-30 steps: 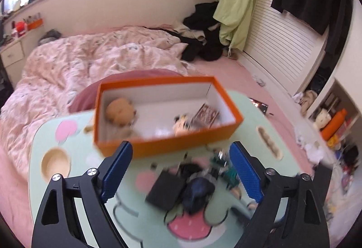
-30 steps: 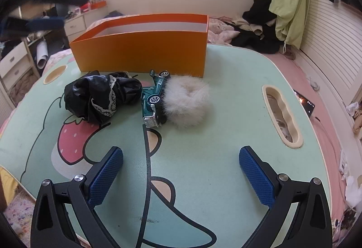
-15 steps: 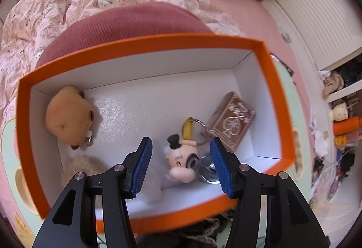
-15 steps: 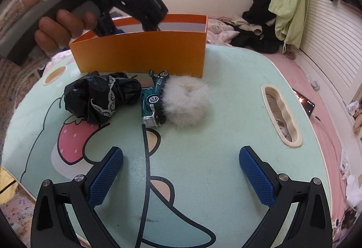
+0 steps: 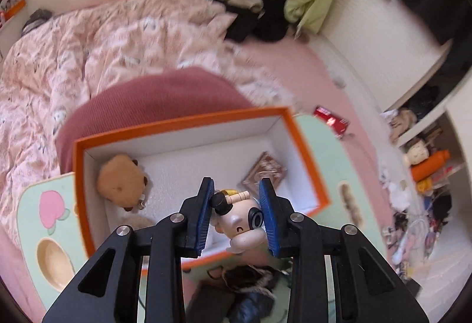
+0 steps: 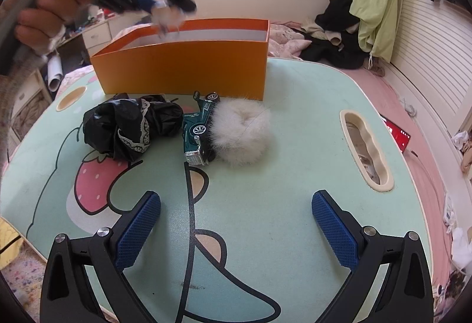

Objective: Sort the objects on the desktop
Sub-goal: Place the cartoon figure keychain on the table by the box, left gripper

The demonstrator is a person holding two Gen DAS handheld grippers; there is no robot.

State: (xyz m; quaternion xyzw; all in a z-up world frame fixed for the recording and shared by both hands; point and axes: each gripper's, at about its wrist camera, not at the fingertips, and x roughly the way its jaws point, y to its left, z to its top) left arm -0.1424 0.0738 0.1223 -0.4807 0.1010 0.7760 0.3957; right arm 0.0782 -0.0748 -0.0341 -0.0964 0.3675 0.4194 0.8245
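In the left wrist view, the left gripper [image 5: 237, 206] has a small white toy figure [image 5: 240, 224] with a black hat between its blue pads, and its jaws are closing on it; both pads appear to press the figure's sides, so it reads as gripped. It hangs over the orange box [image 5: 306, 152], whose white inside holds a tan plush toy [image 5: 121, 186] at the left end and a brown patterned packet [image 5: 265, 171] at the right. The gripper points steeply down into the box, likely so the figure clears the walls. In the right wrist view, the right gripper [image 6: 236, 230] hovers low over the green cartoon table [image 6: 295, 175] with its jaws wide apart and nothing between them, probably waiting its turn. Ahead of it, just in front of the box, lie a crumpled black cloth with lace trim [image 6: 129, 125], a green toy car [image 6: 199, 131] tipped on its side, and a white fluffy ball [image 6: 240, 131] touching the car. These three seem not yet sorted. At upper left, a hand [image 6: 44, 19] holds the other gripper above the box rim.
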